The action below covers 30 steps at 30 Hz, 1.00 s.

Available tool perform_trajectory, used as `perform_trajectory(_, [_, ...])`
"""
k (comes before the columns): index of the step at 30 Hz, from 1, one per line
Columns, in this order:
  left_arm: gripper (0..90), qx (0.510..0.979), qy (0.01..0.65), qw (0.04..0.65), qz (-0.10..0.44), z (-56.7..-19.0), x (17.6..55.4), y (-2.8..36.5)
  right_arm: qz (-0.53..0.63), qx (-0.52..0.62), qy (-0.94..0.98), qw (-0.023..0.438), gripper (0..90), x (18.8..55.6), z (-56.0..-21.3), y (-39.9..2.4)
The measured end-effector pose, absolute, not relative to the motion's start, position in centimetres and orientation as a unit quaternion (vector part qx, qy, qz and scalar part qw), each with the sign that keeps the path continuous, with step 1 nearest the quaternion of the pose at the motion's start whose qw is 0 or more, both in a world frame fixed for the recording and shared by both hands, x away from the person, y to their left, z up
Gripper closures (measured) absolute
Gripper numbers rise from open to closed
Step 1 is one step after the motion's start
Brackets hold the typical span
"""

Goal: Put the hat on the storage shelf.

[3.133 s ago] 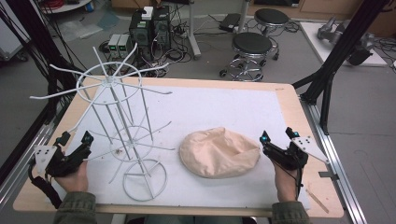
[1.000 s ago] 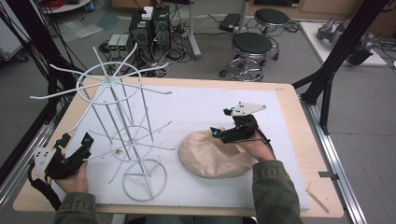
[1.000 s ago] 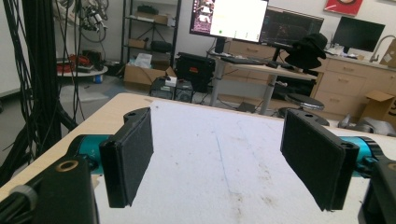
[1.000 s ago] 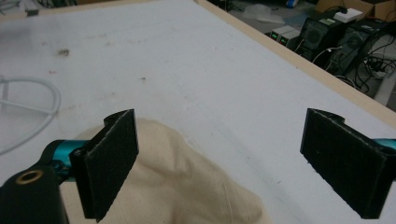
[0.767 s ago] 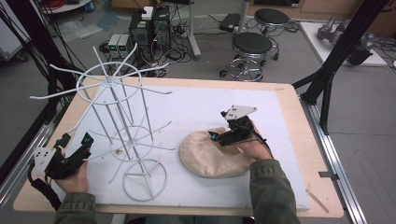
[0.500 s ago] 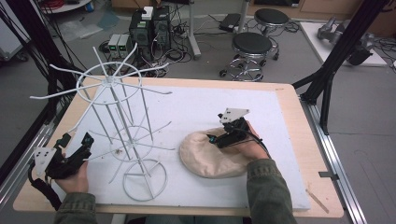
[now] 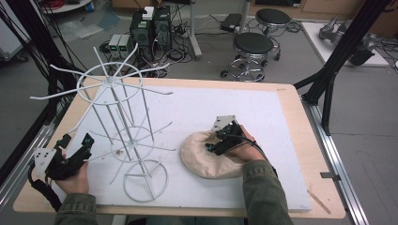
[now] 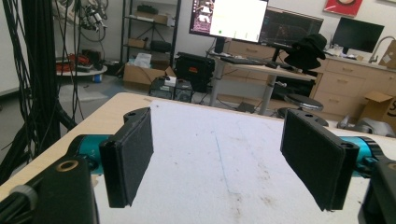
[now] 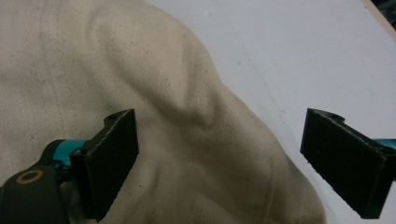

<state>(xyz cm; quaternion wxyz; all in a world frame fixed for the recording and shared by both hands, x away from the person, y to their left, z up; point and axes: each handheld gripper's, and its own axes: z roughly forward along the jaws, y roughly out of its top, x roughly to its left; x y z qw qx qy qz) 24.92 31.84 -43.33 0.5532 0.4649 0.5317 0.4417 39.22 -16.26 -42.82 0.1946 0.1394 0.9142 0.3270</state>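
Here the right gripper (image 7: 217,146) hovers spread wide over the beige cloth hat (image 7: 204,157), a raised fold (image 9: 196,105) lying between its jaws toward twelve o'clock; the left gripper (image 7: 75,152), released, waits well apart at nine o'clock beside the wire rack (image 7: 119,122)

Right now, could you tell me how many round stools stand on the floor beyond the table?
2: one black stool just past the table's far edge, and another stool farther back to its right. Others may be hidden.
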Motion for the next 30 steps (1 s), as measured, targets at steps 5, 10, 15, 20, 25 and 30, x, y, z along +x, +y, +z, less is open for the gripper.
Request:
perform_trajectory(5, [25.7, 0.463, 0.533, 0.553, 0.442, -43.32, 24.88, 31.91, 0.324, 0.154, 0.917, 0.175, 10.7, 39.48, -43.37, -16.06])
perform_trajectory(10, [25.7, 0.463, 0.533, 0.554, 0.442, -43.32, 24.87, 31.91, 0.312, 0.149, 0.920, 0.182, 10.9, 39.44, -43.44, -16.01])
perform_trajectory(15, [25.7, 0.465, 0.532, 0.554, 0.441, -43.32, 24.89, 31.81, 0.308, 0.148, 0.921, 0.187, 10.9, 39.42, -43.53, -15.89])
perform_trajectory(20, [25.7, 0.462, 0.534, 0.554, 0.440, -43.38, 24.89, 31.97, 0.308, 0.147, 0.921, 0.188, 12.1, 39.44, -43.56, -15.85])
perform_trajectory(25, [25.7, 0.461, 0.536, 0.555, 0.438, -43.39, 24.88, 32.01, 0.312, 0.141, 0.925, 0.163, 26.2, 39.39, -43.45, -15.88])
perform_trajectory(30, [25.9, 0.458, 0.538, 0.559, 0.434, -43.35, 24.87, 32.00, 0.323, 0.167, 0.923, 0.123, 39.2, 39.58, -43.50, -16.26])
